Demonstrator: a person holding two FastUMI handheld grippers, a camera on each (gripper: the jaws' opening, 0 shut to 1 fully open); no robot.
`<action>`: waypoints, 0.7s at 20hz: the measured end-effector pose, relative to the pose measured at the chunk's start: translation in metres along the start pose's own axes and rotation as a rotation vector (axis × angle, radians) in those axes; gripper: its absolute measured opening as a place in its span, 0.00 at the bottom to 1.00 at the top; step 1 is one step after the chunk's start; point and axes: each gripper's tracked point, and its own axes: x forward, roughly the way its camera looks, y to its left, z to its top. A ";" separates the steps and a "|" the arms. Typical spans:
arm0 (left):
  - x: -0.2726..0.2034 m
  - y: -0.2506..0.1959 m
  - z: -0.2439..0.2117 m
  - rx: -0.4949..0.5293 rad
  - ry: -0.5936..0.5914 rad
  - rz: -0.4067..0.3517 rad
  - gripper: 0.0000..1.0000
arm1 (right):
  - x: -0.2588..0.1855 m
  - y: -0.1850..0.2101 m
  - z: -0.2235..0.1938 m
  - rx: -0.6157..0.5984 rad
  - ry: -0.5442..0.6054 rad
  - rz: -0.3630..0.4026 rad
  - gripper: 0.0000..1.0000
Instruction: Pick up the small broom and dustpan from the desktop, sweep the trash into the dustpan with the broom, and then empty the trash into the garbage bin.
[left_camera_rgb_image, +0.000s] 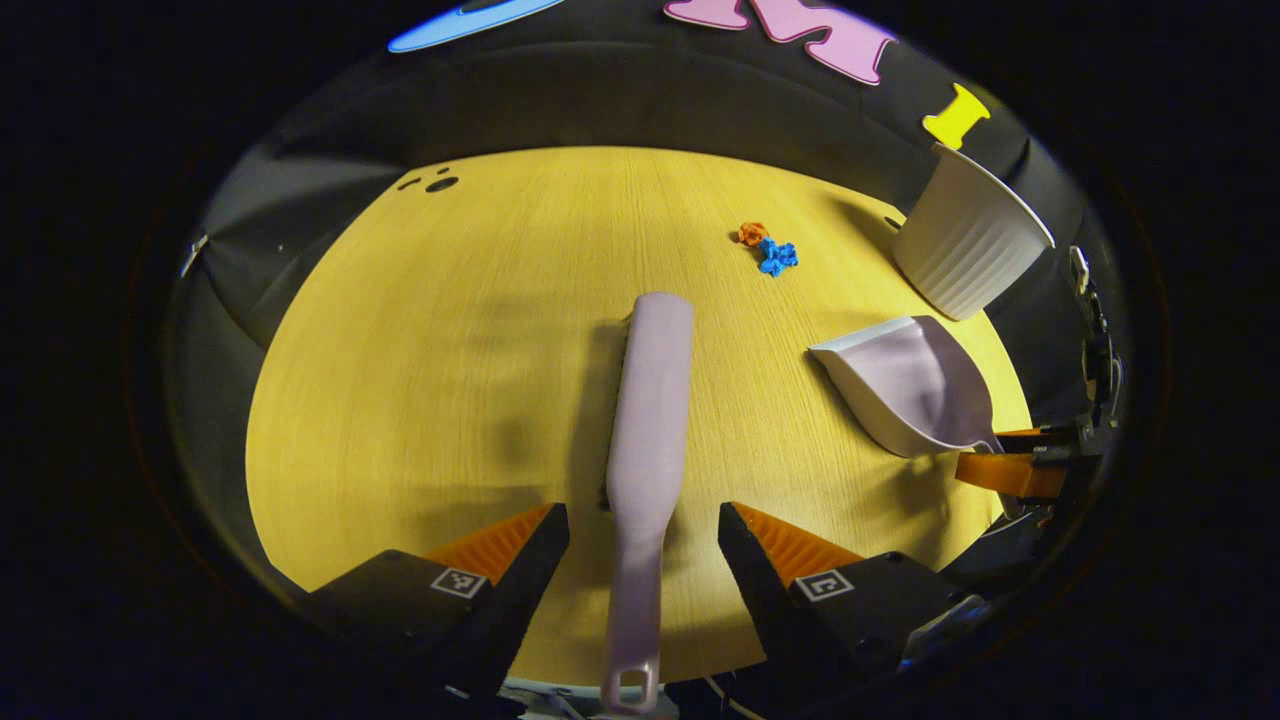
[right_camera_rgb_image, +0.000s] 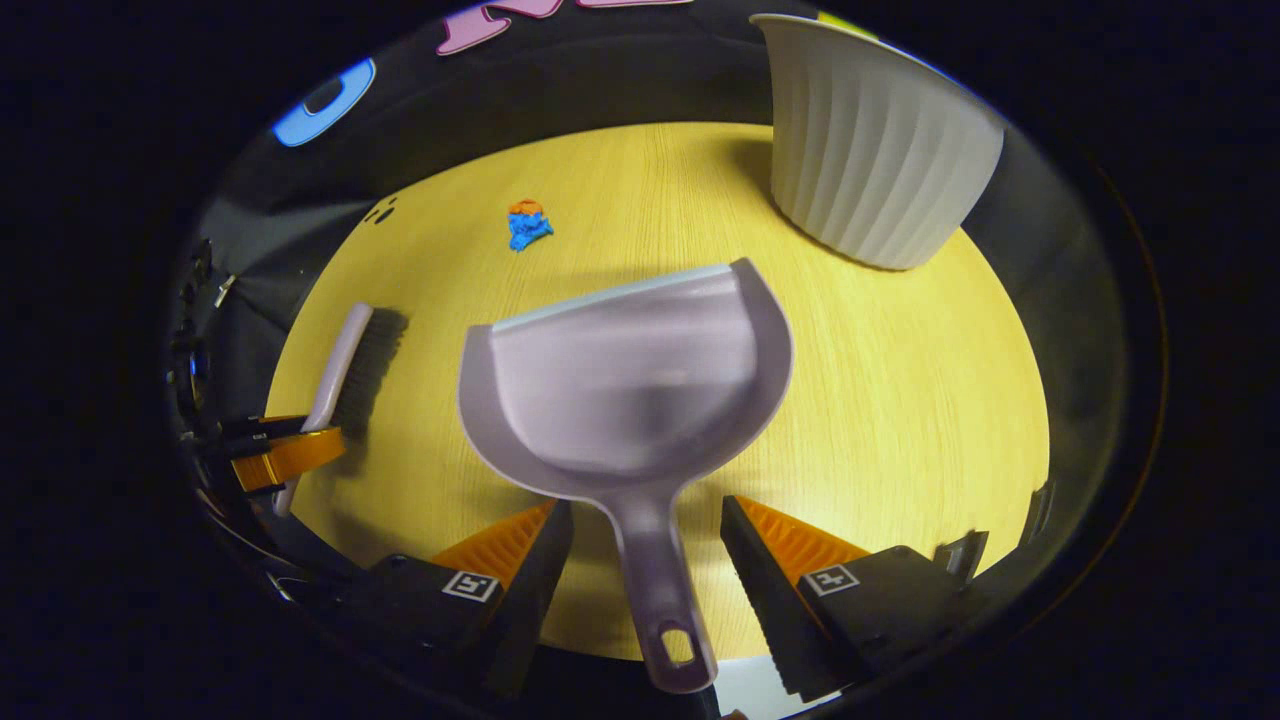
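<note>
While broom (left_camera_rgb_image: 648, 400) lies on yellow surface (left_camera_rgb_image: 420, 380), handle between spread fingers of left claw (left_camera_rgb_image: 643, 530), untouched; dustpan (right_camera_rgb_image: 630, 390) handle likewise between wide right claw (right_camera_rgb_image: 647, 530). Trash (left_camera_rgb_image: 768, 248) near ribbed bin (right_camera_rgb_image: 870, 150). No legible writing; bin rim cut off.

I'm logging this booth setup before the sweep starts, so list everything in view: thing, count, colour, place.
Broom: one, pale lilac, lying on the table, handle between the left gripper's open fingers.
Dustpan: one, pale lilac, on the table, handle between the right gripper's open fingers.
Trash: two small crumpled scraps, orange and blue, touching, on the table beyond the broom.
Garbage bin: one, white, ribbed, at the table's far edge beyond the dustpan.
Table: one, yellow wood grain.
Left gripper: one, open around the broom handle.
Right gripper: one, open around the dustpan handle.
</note>
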 end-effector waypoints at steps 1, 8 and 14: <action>0.005 0.001 -0.002 0.000 0.017 0.002 0.96 | 0.004 0.000 -0.001 0.002 0.015 0.000 0.93; 0.022 0.012 -0.003 0.086 0.089 0.056 0.95 | 0.024 0.000 -0.001 -0.031 0.080 -0.035 0.78; 0.027 0.007 -0.003 0.160 0.110 0.079 0.81 | 0.026 -0.008 -0.002 -0.090 0.110 -0.088 0.43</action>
